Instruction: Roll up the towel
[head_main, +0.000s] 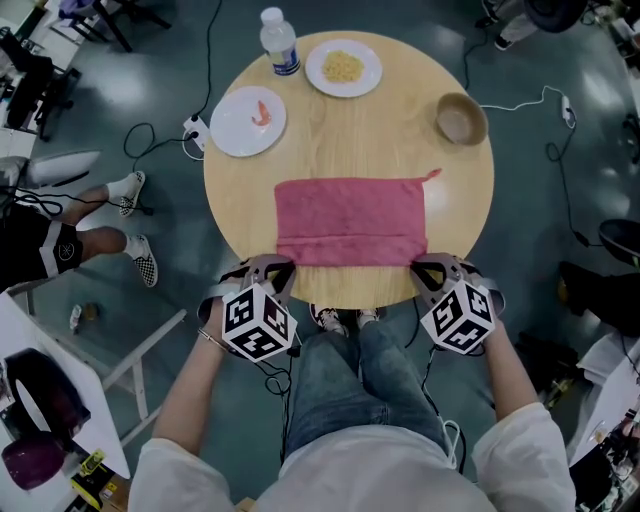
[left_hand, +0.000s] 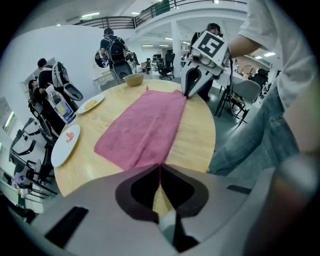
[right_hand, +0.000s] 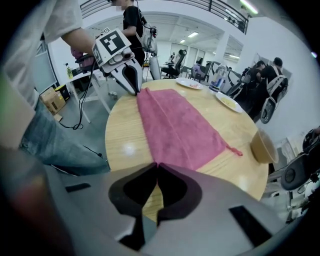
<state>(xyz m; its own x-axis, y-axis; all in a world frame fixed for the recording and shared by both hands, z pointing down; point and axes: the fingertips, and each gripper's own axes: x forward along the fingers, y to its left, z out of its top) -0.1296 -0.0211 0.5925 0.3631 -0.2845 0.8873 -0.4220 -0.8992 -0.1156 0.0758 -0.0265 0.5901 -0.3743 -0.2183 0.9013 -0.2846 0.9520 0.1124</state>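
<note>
My left gripper (head_main: 272, 266) and right gripper (head_main: 432, 266) each pinch a near corner of the pink cloth towel (head_main: 350, 215) on the round wooden table (head_main: 400, 120). Thin grips: one corner slipping would skew the roll.

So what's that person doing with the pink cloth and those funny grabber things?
A person holds a gripper in each hand. The left gripper and the right gripper are each pinched shut on a near corner of the pink towel. It lies spread out on the round table, not rolled up yet. A bottle and a bowl sit further back.
</note>
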